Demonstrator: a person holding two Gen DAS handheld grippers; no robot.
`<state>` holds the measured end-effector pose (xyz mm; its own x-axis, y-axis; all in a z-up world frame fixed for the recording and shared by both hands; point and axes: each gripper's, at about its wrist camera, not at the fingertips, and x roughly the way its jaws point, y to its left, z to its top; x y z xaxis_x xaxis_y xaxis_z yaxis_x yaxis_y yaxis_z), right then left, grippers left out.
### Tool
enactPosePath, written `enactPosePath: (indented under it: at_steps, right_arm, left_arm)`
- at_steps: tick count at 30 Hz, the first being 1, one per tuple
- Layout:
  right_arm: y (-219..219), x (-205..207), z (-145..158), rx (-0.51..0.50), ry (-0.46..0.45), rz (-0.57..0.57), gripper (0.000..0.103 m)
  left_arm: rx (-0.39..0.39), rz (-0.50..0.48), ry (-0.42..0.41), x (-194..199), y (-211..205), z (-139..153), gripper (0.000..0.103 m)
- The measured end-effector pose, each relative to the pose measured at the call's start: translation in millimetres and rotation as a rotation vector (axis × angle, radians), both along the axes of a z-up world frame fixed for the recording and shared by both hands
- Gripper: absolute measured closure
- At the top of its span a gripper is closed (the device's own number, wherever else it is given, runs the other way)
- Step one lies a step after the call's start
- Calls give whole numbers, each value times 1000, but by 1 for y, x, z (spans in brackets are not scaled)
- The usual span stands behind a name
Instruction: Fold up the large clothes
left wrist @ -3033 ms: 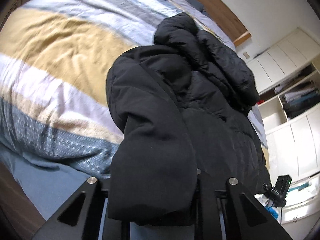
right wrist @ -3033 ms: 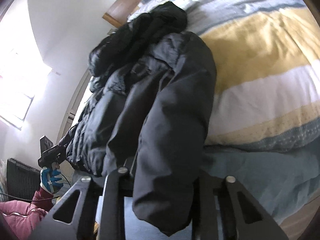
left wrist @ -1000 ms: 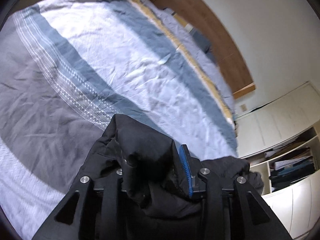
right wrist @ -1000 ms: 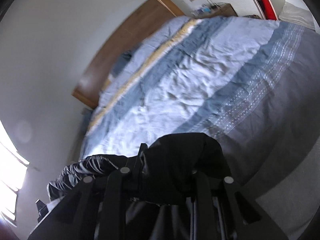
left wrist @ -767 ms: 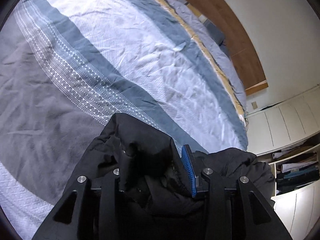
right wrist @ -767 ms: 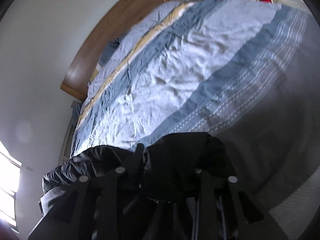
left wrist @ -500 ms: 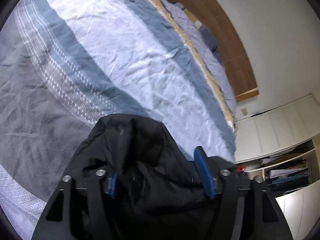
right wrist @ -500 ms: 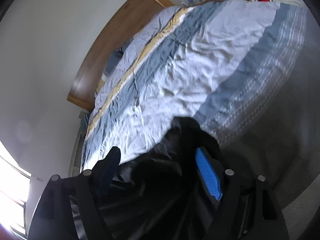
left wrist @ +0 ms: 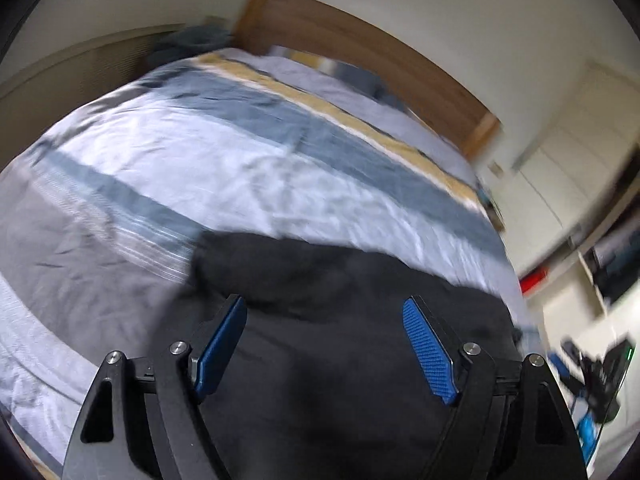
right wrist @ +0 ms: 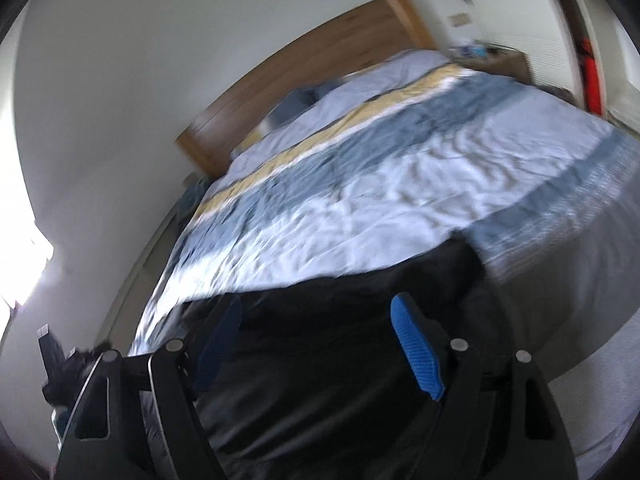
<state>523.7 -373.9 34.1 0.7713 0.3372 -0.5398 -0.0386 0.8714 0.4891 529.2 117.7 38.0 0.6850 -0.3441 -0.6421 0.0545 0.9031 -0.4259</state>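
Black padded jacket (left wrist: pixel 344 344) lies on the near end of the striped duvet (left wrist: pixel 224 168), spread under both tools. Left gripper (left wrist: pixel 324 344): jaws wide and opening further, blue pads (left wrist: pixel 430 356) clear of the cloth, nothing held. Right gripper (right wrist: pixel 320 344): jaws wide apart, likewise holding nothing, the jacket (right wrist: pixel 340 360) lying below them.

Step in hand, as judged: release after laying a fold and lift away. To do it well, both tools should rise straight off the fabric so no pad drags the folded edge back, then the lie of the fold should be checked before the next grip.

Against one second earlier: both sets of jaws were then clamped on bunched jacket fabric; now they stand apart and the cloth rests flat. Both views now take in the headboard (left wrist: pixel 360 52).
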Motion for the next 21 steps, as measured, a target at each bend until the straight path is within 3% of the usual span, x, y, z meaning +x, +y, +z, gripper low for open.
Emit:
enactPosePath:
  at_steps: [5, 9, 15, 21]
  right_arm:
    - [77, 6, -16, -125, 11, 102, 26]
    - [110, 32, -51, -250, 53, 115, 26]
    - [109, 89, -83, -258, 148, 92, 26]
    - [106, 137, -101, -271, 224, 106, 26]
  left_arm:
    - [135, -142, -26, -3, -83, -18, 23]
    - [255, -140, -9, 21, -123, -46, 19]
    - [276, -92, 123, 86, -131, -78, 14]
    - [349, -68, 209, 134, -142, -96, 8]
